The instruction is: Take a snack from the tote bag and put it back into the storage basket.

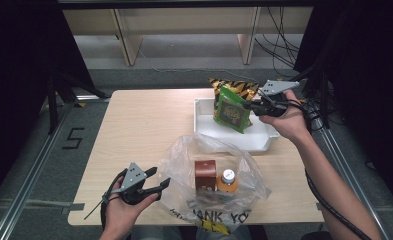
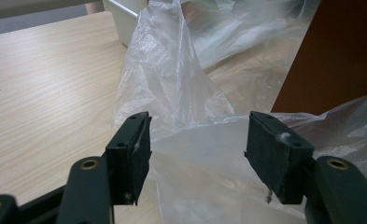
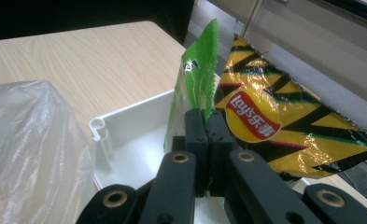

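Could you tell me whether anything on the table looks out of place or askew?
Nothing is spilled or damaged. The yellow Lay's chip bag leans tilted over the white tray's far rim rather than lying inside. The right gripper holds the green snack bag on edge above that tray.

Green snack packet (image 1: 231,110); yellow chip bag (image 3: 284,126) with black stripes and red logo; white tray (image 1: 234,134); brown box (image 1: 205,172); orange bottle (image 1: 227,183), white-capped; pale wood-grain table (image 1: 144,125).

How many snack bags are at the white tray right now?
2: the green snack bag pinched by the right gripper over the white tray; the yellow chip bag behind it. Others may be hidden.
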`<state>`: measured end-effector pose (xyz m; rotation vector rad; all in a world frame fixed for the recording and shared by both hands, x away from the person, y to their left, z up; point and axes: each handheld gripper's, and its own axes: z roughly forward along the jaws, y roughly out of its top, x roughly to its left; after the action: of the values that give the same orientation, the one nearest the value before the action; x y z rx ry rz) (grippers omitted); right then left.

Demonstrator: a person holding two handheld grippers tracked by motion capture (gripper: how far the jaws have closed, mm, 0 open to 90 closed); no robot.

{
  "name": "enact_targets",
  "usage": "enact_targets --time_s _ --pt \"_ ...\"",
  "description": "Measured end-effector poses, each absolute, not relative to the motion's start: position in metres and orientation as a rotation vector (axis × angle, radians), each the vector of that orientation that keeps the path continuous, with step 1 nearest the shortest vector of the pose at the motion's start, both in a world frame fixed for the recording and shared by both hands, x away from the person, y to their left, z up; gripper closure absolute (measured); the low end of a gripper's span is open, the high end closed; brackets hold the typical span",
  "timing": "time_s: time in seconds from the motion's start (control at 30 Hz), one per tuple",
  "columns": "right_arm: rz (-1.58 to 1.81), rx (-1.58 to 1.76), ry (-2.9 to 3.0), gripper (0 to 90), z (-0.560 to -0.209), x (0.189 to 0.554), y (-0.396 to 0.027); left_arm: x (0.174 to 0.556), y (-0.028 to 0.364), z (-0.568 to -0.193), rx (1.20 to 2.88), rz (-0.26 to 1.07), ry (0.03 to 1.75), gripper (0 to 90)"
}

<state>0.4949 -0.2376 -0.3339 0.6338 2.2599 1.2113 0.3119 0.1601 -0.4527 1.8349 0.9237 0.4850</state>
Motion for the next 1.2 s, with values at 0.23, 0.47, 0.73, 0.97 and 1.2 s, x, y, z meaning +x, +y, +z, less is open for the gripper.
enact_targets --time_s 0.23,0.47,0.73,0.97,1.2 --pt "1.184 0.68 2.305 90.0 -0.346 0.501 -0.238 0.311 0.159 -0.452 1.841 0.483 0.929 39.7" --pt "1.17 0.708 2.306 90.0 -0.359 0.509 -0.238 0.311 0.16 -0.453 1.85 0.49 0.921 39.7" --pt "1.144 0.719 2.313 90.0 -0.367 0.516 -0.236 0.311 0.16 -0.453 1.844 0.488 0.921 39.7" --pt "1.132 0.732 2.325 90.0 -0.374 0.519 -0.237 0.312 0.161 -0.453 1.846 0.492 0.922 39.7" --pt "1.116 0.717 2.336 90.0 -0.377 0.523 -0.235 0.312 0.16 -0.453 1.849 0.491 0.92 39.7"
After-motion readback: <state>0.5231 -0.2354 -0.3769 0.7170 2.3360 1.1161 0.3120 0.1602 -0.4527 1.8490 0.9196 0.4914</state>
